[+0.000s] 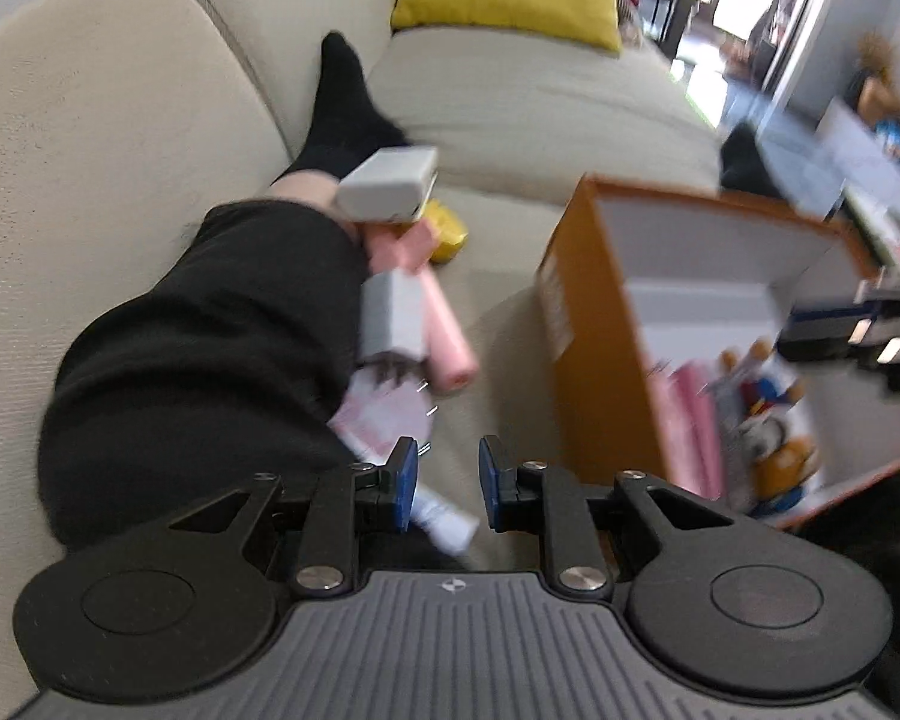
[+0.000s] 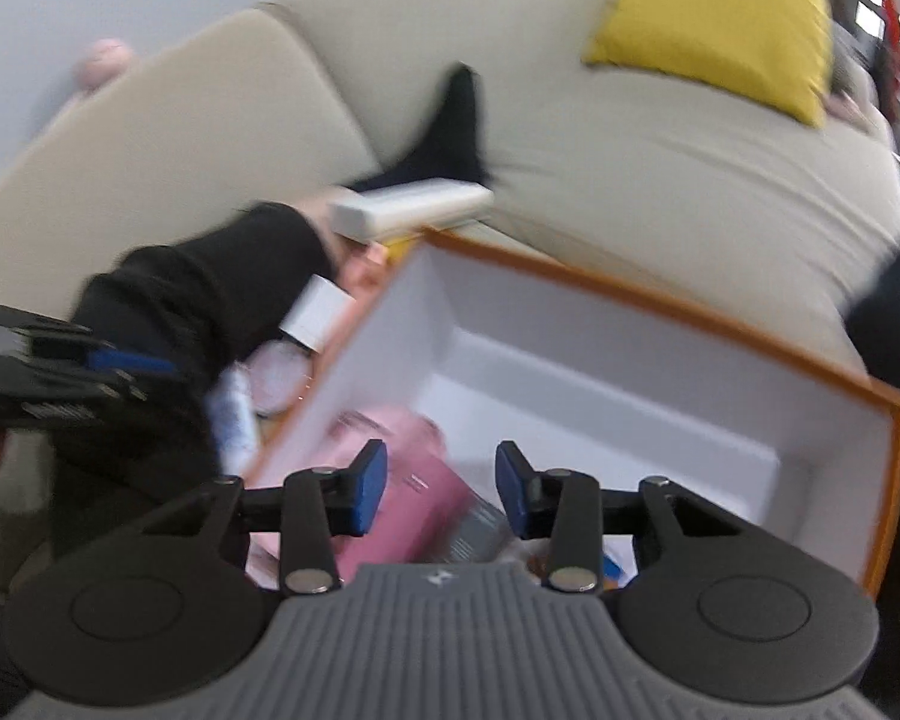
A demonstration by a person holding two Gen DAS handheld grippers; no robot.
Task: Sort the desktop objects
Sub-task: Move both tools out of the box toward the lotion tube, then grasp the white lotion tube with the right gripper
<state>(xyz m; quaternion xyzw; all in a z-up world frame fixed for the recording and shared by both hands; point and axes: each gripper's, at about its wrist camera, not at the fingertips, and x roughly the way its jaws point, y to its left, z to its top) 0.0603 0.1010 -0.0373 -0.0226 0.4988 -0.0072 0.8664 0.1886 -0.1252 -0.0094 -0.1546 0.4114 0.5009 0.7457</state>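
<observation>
1. Orange-walled box [image 1: 576, 324] with a white inside sits on the beige sofa [image 1: 510, 96], at 3 o'clock in your left view; a pink pack [image 2: 414, 480] lies inside it.
2. Your left gripper [image 1: 448, 480] has its fingers a narrow gap apart, holding nothing.
3. Your right gripper [image 2: 441, 489] hangs over the box's open top, fingers parted and empty.
4. Beside your black-trousered leg [image 1: 210, 348], a pink tube [image 1: 444, 330] runs its long axis from 12 to 5 o'clock, open end toward you.
5. A white charger [image 1: 393, 324] touches it, prongs pointing at 6 o'clock; a white case [image 1: 390, 183] lies above.
</observation>
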